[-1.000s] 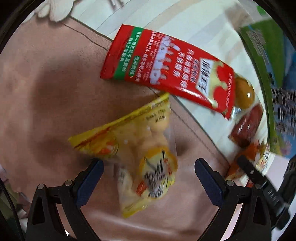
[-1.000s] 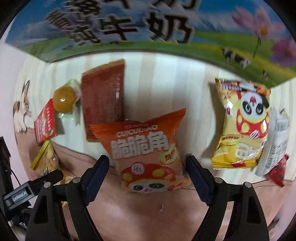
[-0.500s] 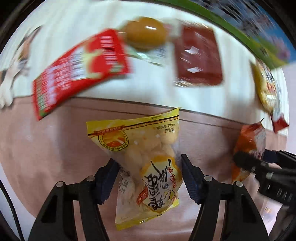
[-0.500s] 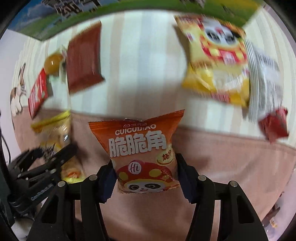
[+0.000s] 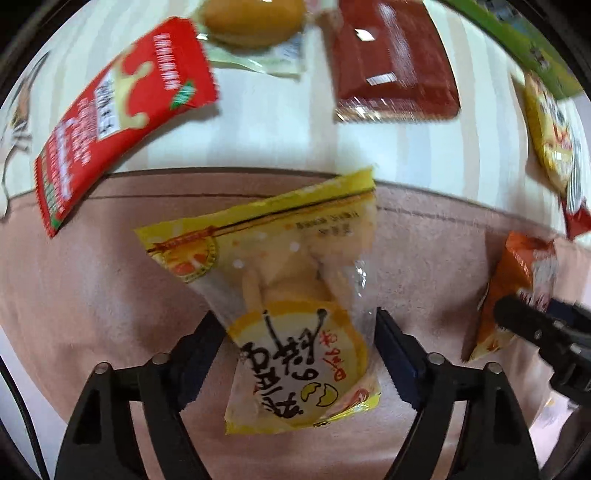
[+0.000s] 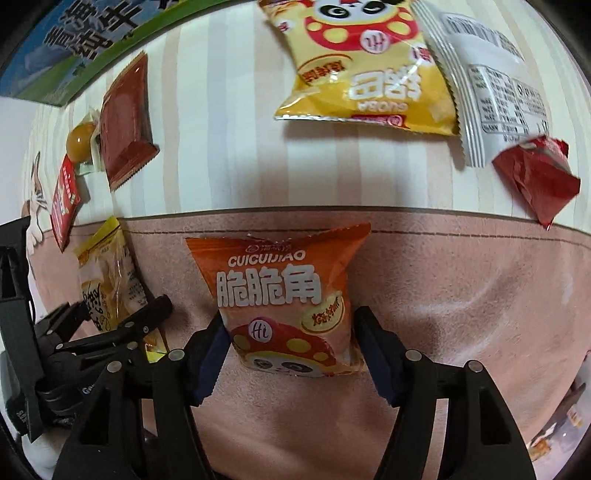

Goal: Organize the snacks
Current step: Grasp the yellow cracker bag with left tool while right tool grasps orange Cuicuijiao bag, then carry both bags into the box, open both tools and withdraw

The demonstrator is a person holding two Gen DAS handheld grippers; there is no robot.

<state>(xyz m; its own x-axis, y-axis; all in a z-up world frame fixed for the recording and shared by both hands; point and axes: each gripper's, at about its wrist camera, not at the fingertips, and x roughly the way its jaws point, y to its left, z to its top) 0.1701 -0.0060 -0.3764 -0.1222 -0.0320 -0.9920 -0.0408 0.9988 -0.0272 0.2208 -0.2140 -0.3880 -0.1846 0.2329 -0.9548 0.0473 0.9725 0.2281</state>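
My left gripper is shut on a yellow snack bag and holds it over the pink cloth. My right gripper is shut on an orange CUICUIJIAO chip bag, also over the pink cloth. Each gripper shows in the other's view: the left one with its yellow bag at the left, the right one with its orange bag at the right.
On the striped surface lie a red sachet, a wrapped egg, a dark red packet, a yellow panda bag, a white packet and a small red packet. A milk carton box stands behind.
Both grippers have closed on their bags, the left on the yellow one and the right on the orange one, and drawn them back over the pink cloth.
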